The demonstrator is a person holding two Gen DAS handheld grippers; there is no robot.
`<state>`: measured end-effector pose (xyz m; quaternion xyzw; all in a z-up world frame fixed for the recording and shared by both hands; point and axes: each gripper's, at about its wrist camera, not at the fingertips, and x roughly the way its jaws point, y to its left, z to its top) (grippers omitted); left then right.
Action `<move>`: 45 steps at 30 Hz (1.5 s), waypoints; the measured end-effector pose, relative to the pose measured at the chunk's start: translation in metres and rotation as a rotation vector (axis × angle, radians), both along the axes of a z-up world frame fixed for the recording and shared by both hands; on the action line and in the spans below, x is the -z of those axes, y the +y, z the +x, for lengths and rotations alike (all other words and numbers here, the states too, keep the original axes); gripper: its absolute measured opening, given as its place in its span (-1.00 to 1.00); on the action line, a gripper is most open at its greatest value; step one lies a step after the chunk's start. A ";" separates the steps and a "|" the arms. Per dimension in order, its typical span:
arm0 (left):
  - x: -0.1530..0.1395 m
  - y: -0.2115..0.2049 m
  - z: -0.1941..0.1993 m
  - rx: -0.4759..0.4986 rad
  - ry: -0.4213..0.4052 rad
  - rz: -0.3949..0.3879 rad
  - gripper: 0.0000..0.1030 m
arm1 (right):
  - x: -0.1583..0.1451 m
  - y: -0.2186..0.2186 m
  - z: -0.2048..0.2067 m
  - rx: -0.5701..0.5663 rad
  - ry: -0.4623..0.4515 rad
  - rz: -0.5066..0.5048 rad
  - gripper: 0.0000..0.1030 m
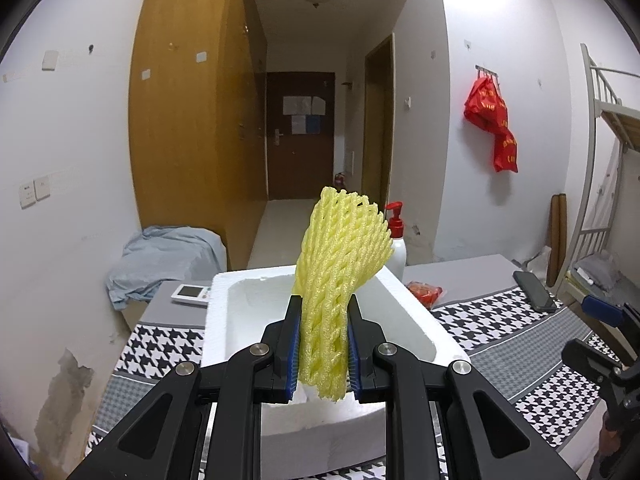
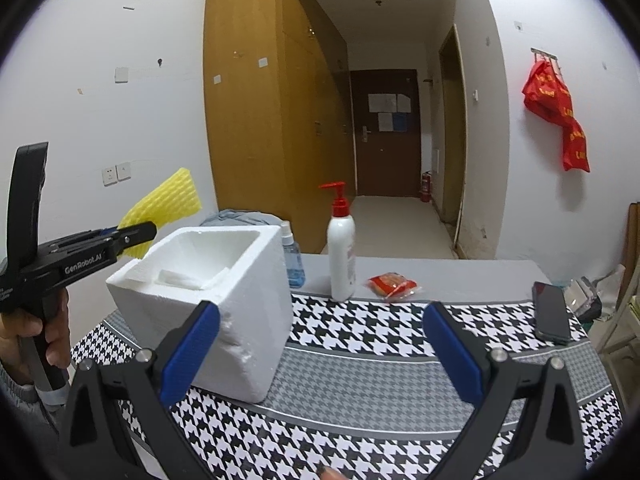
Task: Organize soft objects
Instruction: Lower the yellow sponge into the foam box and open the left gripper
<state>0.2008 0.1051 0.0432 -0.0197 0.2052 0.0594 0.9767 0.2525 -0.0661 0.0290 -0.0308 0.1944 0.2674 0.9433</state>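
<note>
A yellow foam net sleeve [image 1: 338, 280] stands upright between the blue pads of my left gripper [image 1: 323, 312], which is shut on it. It hangs just above the near rim of a white foam box [image 1: 404, 320]. In the right wrist view the same sleeve [image 2: 168, 200] sticks out of the left gripper [image 2: 134, 236] to the left of the foam box [image 2: 240, 300], which holds a small white foam piece [image 2: 180, 280]. My right gripper [image 2: 320, 344] stands open and holds nothing, over the houndstooth cloth to the right of the box.
A white pump bottle [image 2: 342, 256], a blue spray bottle [image 2: 292, 260], a red packet [image 2: 394, 285] and a dark phone [image 2: 552, 312] sit on the table [image 2: 360, 380]. A remote [image 1: 191, 294] lies left of the box. A person's hand [image 2: 36, 332] holds the left gripper.
</note>
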 end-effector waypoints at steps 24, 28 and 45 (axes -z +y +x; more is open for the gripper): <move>0.007 0.000 0.034 0.003 0.056 0.004 -0.32 | 0.009 -0.019 0.007 0.066 0.026 0.007 0.99; 0.006 0.000 0.032 -0.005 0.035 -0.004 0.68 | 0.011 -0.019 0.007 0.068 0.025 0.004 0.99; -0.001 -0.007 0.012 -0.036 -0.025 0.016 0.98 | 0.007 -0.021 0.005 0.067 0.019 0.017 0.99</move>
